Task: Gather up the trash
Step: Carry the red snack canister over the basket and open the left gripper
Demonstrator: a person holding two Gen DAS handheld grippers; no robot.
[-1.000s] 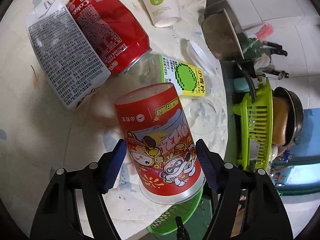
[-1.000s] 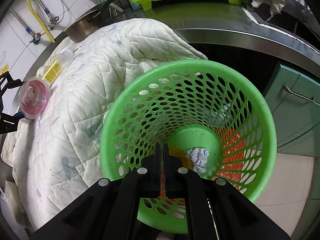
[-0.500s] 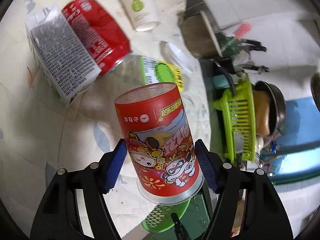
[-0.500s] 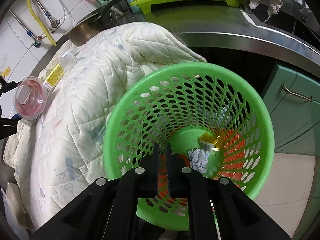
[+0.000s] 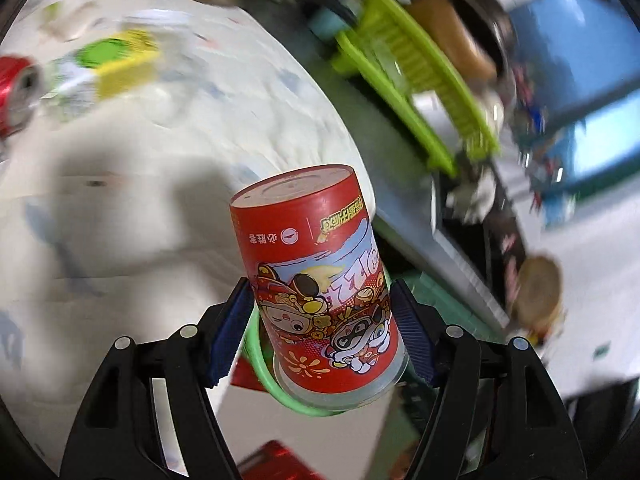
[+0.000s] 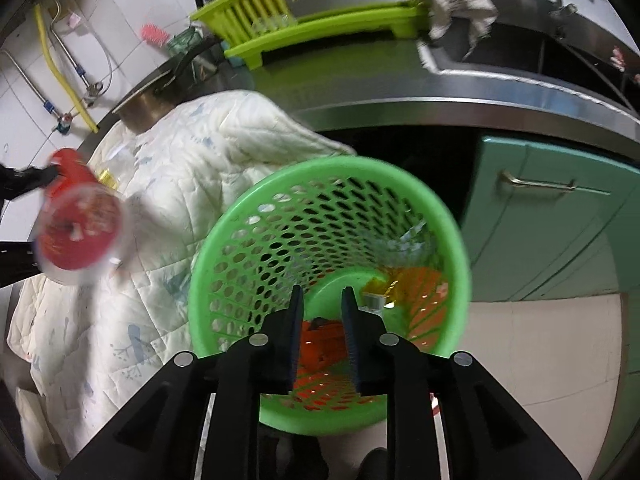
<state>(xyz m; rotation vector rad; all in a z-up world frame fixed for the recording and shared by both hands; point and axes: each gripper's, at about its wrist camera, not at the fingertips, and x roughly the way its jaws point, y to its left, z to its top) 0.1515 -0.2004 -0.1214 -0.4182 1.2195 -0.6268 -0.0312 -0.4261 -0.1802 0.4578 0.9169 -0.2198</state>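
Observation:
My left gripper [image 5: 320, 332] is shut on a red cartoon-printed cup [image 5: 320, 280], held upside down in the air past the edge of the white quilt [image 5: 140, 184]. The cup also shows in the right wrist view [image 6: 78, 232], left of the green mesh basket [image 6: 328, 216]. My right gripper [image 6: 322, 332] is slightly open at the basket's near rim; whether it still touches the rim is unclear. The basket holds several scraps, orange and gold. A red can [image 5: 14, 92] and a yellow-green carton [image 5: 108, 64] lie blurred on the quilt.
A lime dish rack [image 6: 320, 8] and a steel sink counter [image 6: 480, 96] stand behind the basket. Teal cabinet doors [image 6: 560, 216] are at the right. A metal pot [image 6: 148, 108] sits at the quilt's far edge. Tiled floor lies below.
My left gripper has lifted the red cup off the quilt and swung it right toward the basket. My right gripper's jaws have parted from shut on the basket rim.

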